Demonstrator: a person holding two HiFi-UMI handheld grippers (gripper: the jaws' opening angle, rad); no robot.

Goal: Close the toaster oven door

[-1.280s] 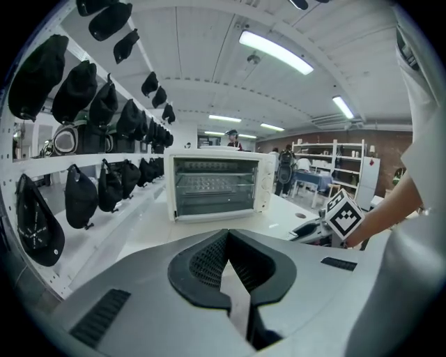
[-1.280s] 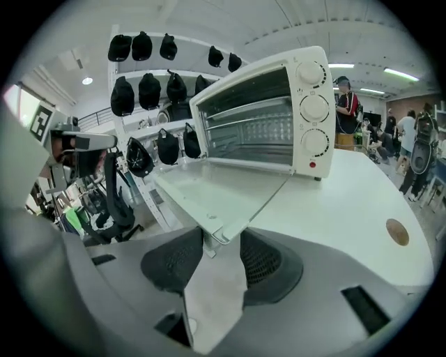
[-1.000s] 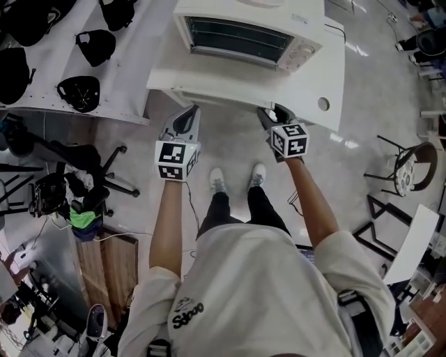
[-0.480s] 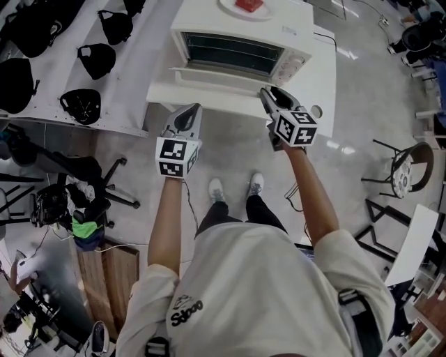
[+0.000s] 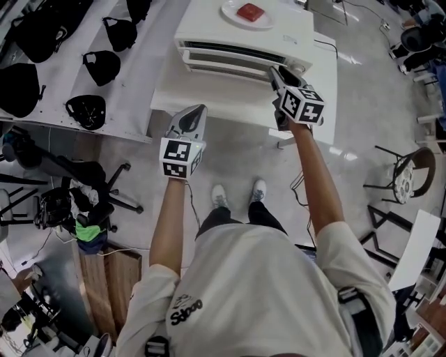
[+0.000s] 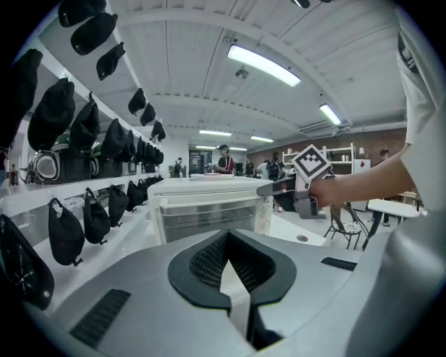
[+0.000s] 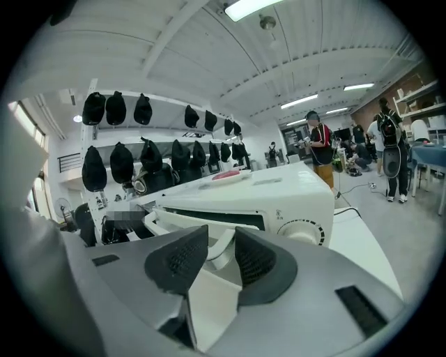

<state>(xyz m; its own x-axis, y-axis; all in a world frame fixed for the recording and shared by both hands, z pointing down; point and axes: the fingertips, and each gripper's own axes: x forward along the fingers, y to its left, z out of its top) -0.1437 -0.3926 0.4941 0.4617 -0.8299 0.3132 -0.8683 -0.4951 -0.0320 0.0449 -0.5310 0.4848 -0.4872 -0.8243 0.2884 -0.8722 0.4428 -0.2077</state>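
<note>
The white toaster oven [image 5: 244, 35] stands on a white table [image 5: 320, 97]. Its door [image 5: 223, 59] is swung up and stands slightly ajar; a dark slit shows along its top in the right gripper view. My right gripper [image 5: 277, 75] is at the right end of the door handle [image 7: 174, 222]. Its jaws are closing, with the handle's end between them [image 7: 221, 258], and the pads do not visibly press on it. My left gripper [image 5: 195, 111] hovers in front of the table's edge, shut and empty [image 6: 233, 279], pointing at the oven [image 6: 209, 209].
A plate with a red item [image 5: 249, 12] sits on top of the oven. A white shelf with several black caps [image 5: 87, 111] runs along the left. An office chair [image 5: 90, 167] stands at the left and a stool [image 5: 408, 171] at the right. People stand in the background.
The oven door has gone from lying flat open to nearly upright. My right gripper has risen with it toward the oven front. The left gripper has barely moved.
</note>
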